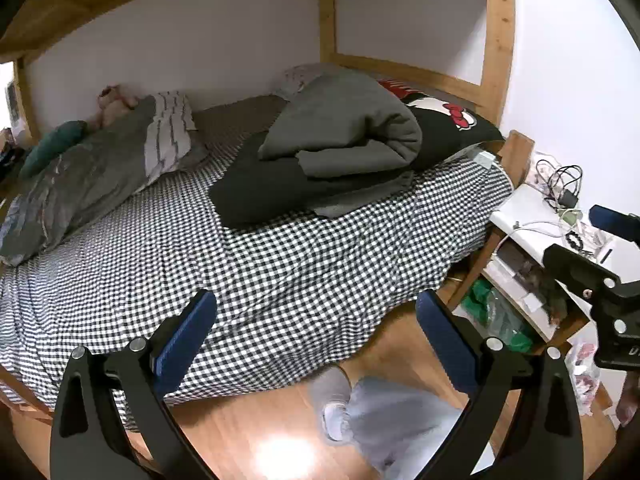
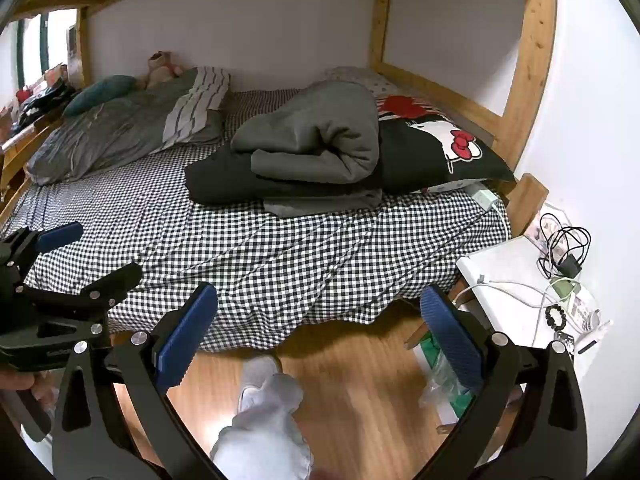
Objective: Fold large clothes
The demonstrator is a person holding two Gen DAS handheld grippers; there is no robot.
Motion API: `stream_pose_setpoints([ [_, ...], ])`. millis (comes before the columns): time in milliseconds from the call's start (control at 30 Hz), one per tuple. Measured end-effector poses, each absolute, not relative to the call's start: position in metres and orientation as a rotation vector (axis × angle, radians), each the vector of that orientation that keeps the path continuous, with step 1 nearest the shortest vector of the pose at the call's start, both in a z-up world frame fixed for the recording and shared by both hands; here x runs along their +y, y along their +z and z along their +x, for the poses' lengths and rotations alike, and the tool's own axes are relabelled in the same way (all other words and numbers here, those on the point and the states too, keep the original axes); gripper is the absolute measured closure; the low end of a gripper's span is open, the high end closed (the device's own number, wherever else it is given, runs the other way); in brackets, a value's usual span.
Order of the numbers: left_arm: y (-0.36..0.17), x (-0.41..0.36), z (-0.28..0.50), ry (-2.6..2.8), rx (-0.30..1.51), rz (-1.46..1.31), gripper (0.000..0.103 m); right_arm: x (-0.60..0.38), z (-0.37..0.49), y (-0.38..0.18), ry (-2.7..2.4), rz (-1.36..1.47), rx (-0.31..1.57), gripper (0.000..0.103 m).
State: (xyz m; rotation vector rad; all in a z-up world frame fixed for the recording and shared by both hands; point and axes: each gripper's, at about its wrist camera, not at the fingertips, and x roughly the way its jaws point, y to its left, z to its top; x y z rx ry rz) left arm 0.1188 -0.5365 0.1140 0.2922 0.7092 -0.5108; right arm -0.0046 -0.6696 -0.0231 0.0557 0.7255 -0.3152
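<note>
A pile of dark clothes lies at the far right of the bed: a rolled grey garment (image 1: 344,128) (image 2: 316,140) on top of a black garment (image 1: 256,192) (image 2: 224,184). My left gripper (image 1: 316,332) is open and empty, held over the bed's near edge, well short of the pile. My right gripper (image 2: 320,328) is open and empty, also above the near edge. Each gripper shows at the side of the other's view, the right one (image 1: 600,264) and the left one (image 2: 68,264).
The bed has a black-and-white checked sheet (image 1: 240,264) (image 2: 280,256). A grey duvet and pillows (image 1: 88,176) lie at its left, a cartoon-cat pillow (image 2: 440,148) at the right. A white bedside table (image 2: 516,296) with cables stands right. Wooden bunk posts (image 2: 528,60) frame the bed. My leg is over the wood floor (image 2: 360,380).
</note>
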Motion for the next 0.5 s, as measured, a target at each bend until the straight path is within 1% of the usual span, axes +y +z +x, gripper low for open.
stream_pose_setpoints([
  [133,0.1121,-0.5393,0.1172,-0.467,0.699,0.328,0.004,-0.6706,-0.0039,-0.0223,-0.312,0.057,0.720,0.003],
  [500,0.1141,-0.5359,0.1183,-0.484,0.715,0.299,0.004,-0.6692,-0.0052,-0.0216,-0.309,0.062,0.719,0.003],
])
